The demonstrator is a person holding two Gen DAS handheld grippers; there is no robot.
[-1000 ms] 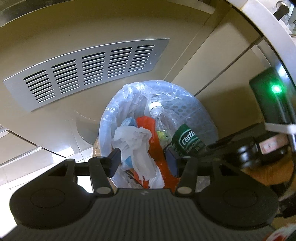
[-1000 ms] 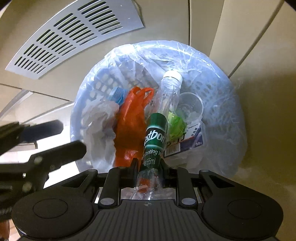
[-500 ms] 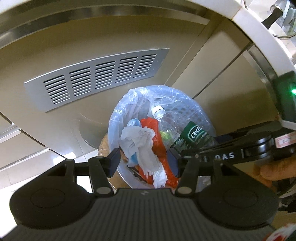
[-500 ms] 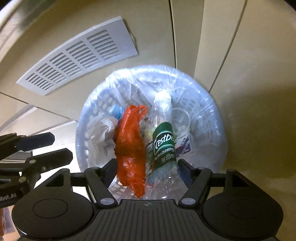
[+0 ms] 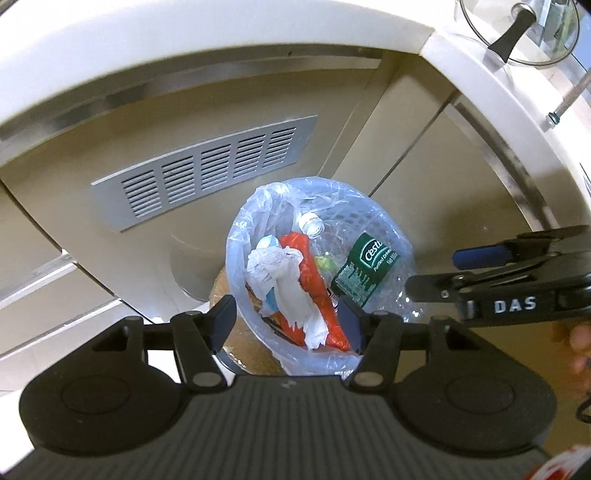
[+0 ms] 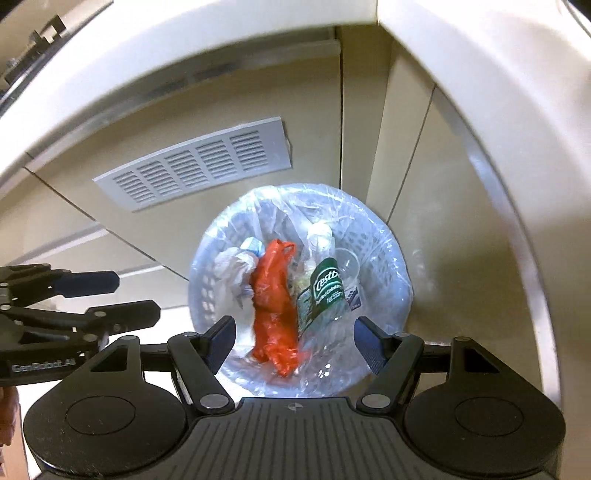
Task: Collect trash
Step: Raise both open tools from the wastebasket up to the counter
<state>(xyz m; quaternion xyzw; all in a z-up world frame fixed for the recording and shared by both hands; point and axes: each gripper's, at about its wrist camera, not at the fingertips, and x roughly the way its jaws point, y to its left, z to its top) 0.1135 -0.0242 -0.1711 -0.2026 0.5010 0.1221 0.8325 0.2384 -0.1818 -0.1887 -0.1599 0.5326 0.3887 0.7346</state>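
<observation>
A white perforated bin lined with a clear bag stands on the floor below both grippers. In it lie a green-labelled plastic bottle, an orange plastic bag, crumpled white tissue and a clear capped bottle. My left gripper hangs well above the bin, its jaws opening with nothing gripped. My right gripper is open and empty, also high over the bin. The green-labelled bottle rests beside the orange bag. Each gripper shows in the other's view: right gripper, left gripper.
Beige cabinet fronts with a grey vent grille stand behind the bin. A white counter edge overhangs above. A glass lid with a black knob sits on the counter at top right. A person's hand holds the right gripper.
My right gripper let go of the green-labelled bottle, which now lies in the bin. Both grippers rose away from the bin, and the counter edge came into view.
</observation>
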